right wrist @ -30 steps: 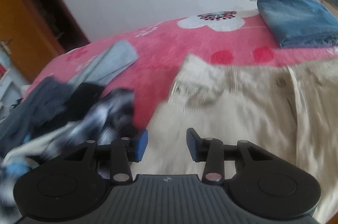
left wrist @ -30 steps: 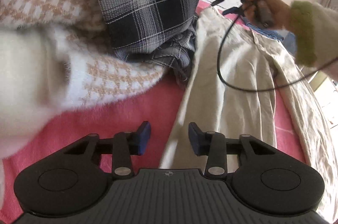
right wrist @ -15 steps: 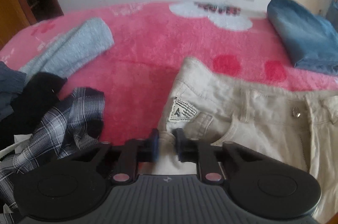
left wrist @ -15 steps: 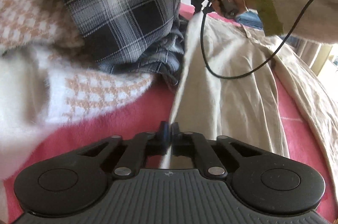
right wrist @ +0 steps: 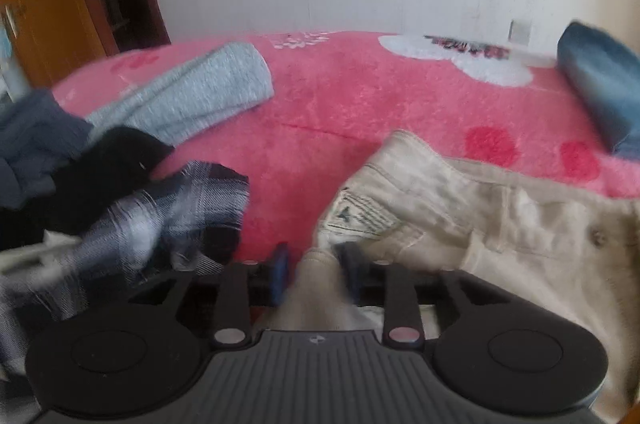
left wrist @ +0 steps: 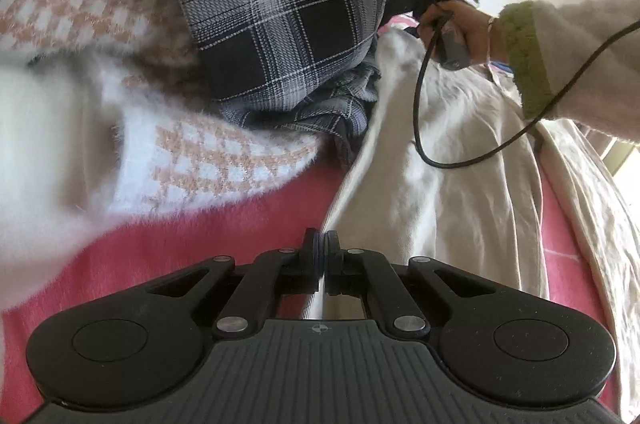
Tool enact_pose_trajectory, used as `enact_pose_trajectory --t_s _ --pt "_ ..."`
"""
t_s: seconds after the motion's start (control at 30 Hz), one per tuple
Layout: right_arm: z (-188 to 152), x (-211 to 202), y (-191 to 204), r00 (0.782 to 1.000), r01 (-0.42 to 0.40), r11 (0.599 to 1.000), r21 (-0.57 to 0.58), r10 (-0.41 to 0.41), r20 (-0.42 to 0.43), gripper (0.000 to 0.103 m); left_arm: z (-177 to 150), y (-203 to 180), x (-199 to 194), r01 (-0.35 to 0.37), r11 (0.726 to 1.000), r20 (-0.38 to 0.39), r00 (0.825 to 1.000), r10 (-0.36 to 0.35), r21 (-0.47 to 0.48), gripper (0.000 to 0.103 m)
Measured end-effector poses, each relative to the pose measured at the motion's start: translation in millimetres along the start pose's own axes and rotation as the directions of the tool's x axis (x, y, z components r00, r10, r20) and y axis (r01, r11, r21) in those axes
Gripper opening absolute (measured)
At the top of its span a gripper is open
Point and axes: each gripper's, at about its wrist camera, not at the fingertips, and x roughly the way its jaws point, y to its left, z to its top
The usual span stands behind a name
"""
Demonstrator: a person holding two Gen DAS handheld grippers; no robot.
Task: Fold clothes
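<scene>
Both grippers on beige trousers (left wrist: pixel 472 208): left (left wrist: pixel 323 244) clenched on hem, right (right wrist: pixel 314 264) opening around blurred waistband (grip unclear).

Your cream trousers (left wrist: pixel 472 184) lie flat and unfolded along the pink bed (right wrist: pixel 360 112), waistband with label at one end, hem at the other, beside the plaid shirt (left wrist: pixel 280 8).

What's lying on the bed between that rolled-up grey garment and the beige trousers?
Only bare pink blanket separates the grey garment from the beige trousers, as the right wrist view shows.
</scene>
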Motion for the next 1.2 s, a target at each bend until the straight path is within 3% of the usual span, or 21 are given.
enact_pose_trajectory --t_s 0.23,0.33,0.47,0.57,0.7,0.8,0.97,1.1,1.2 --pt "19.4 -62.6 -38.1 0.984 -0.145 0.983 0.109 0.133 0.115 0.049 0.1 0.7 5.1 -0.008 1.0 -0.001 1.0 0.008 -0.027 0.007" --pt "19.7 -104.0 -63.7 0.976 -0.204 0.97 0.136 0.19 0.105 0.049 1.5 2.9 6.4 -0.003 0.999 -0.009 1.0 0.003 -0.049 0.008" --pt "1.3 -162.2 -89.8 0.968 -0.25 0.96 0.128 0.249 0.02 0.045 1.9 6.9 4.2 0.002 0.997 -0.009 1.0 -0.003 -0.08 0.008" --pt "-30.5 -201.2 -97.4 0.958 -0.264 0.958 0.114 0.274 -0.08 0.043 1.3 10.0 3.1 0.004 0.993 -0.008 1.0 -0.005 -0.114 0.008" --pt "-98.3 -225.6 -105.7 0.924 -0.233 0.949 0.214 0.284 -0.257 0.043 1.5 11.6 3.4 0.003 0.99 -0.008 1.0 -0.004 -0.144 0.008" --pt "-152.9 -228.4 -109.5 0.909 -0.141 0.952 0.272 0.234 -0.345 0.043 1.4 9.4 3.0 -0.004 0.992 -0.003 1.0 0.004 -0.13 0.008" --pt "-203.2 -233.7 -111.2 0.931 -0.119 0.894 0.432 0.251 -0.264 0.041 1.2 7.6 3.3 -0.021 0.992 0.001 1.0 0.022 -0.125 0.008" --pt "-214.3 -237.9 -100.2 0.958 -0.108 0.88 0.463 0.216 -0.187 0.04 0.3 7.7 1.9 -0.033 0.991 0.003 0.999 0.033 -0.132 0.007" --pt "-216.8 -235.4 -92.9 0.961 -0.099 0.862 0.497 0.212 -0.177 0.039 -1.0 7.7 1.5 -0.038 0.99 0.006 0.999 0.039 -0.135 0.007"
